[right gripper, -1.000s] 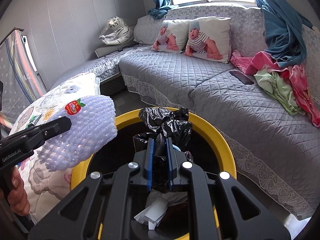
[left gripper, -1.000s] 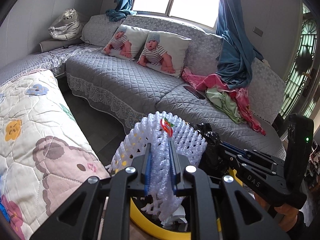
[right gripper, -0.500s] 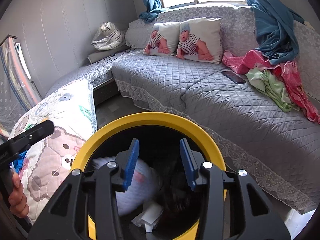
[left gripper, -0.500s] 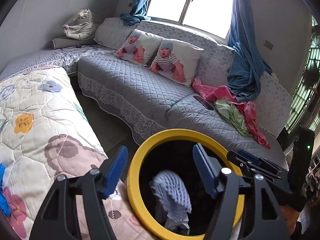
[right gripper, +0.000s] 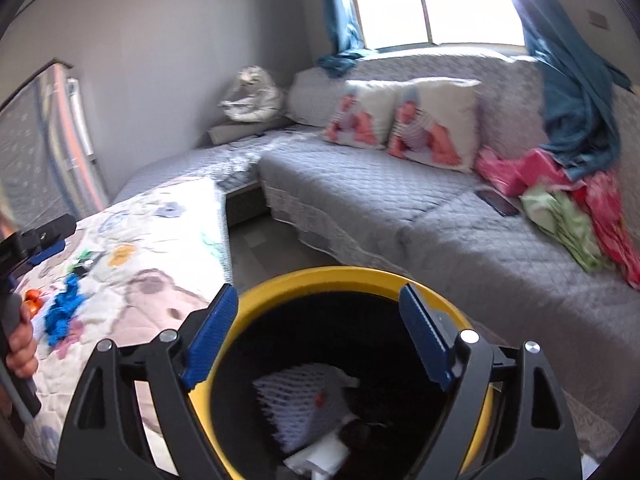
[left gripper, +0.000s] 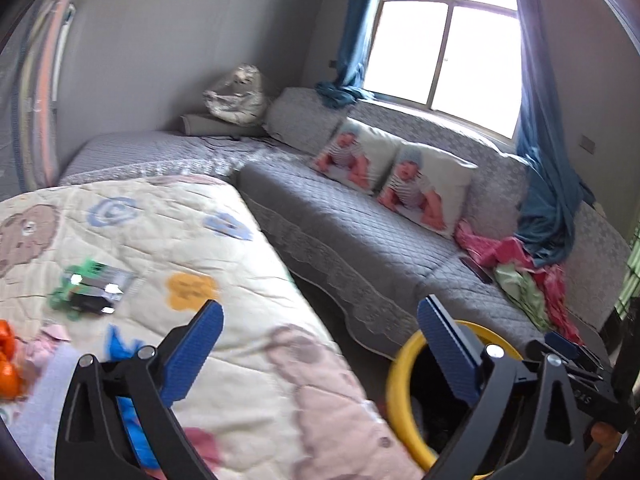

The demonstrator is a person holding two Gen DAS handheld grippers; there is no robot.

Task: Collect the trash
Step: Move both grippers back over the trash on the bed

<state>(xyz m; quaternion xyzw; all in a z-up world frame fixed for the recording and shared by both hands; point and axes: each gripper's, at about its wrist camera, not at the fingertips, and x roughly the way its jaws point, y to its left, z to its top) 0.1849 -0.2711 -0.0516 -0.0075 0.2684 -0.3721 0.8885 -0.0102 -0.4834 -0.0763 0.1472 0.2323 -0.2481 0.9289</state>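
On the far left of the left wrist view, orange pieces (left gripper: 7, 360) lie at the edge of a patterned quilt (left gripper: 248, 280), and a green-and-black wrapper (left gripper: 90, 290) rests further in on the same cover. A blue scrap (left gripper: 120, 346) shows just behind the near finger of the left gripper (left gripper: 320, 354), whose blue-padded jaws stand wide apart and hold nothing. The gripper hangs over the quilt's right edge, its left finger above the cover and its right finger above the rim of the yellow bin (left gripper: 400, 376), which stands on the floor between the quilt and a grey sofa (left gripper: 360, 232). Two baby-print cushions (left gripper: 400, 184) lean on the sofa back, and pink and green clothes (left gripper: 520, 276) are heaped at its right end below a blue curtain (left gripper: 548, 208).

In the right wrist view, a hand (right gripper: 22, 344) grips a handle at the left edge, beside the quilt (right gripper: 168, 240) with its crumpled blue scrap (right gripper: 64, 312). The right gripper (right gripper: 316, 336) is also spread wide and empty, its fingers straddling the mouth of the yellow bin (right gripper: 340, 276). Directly below and between those fingers, inside the bin, lies a white foam fruit net (right gripper: 300, 404) with a red sticker, next to white paper (right gripper: 320, 454) and something dark that cannot be made out. A dark phone (right gripper: 500, 202) lies on the sofa (right gripper: 400, 208) near the clothes (right gripper: 568, 208).
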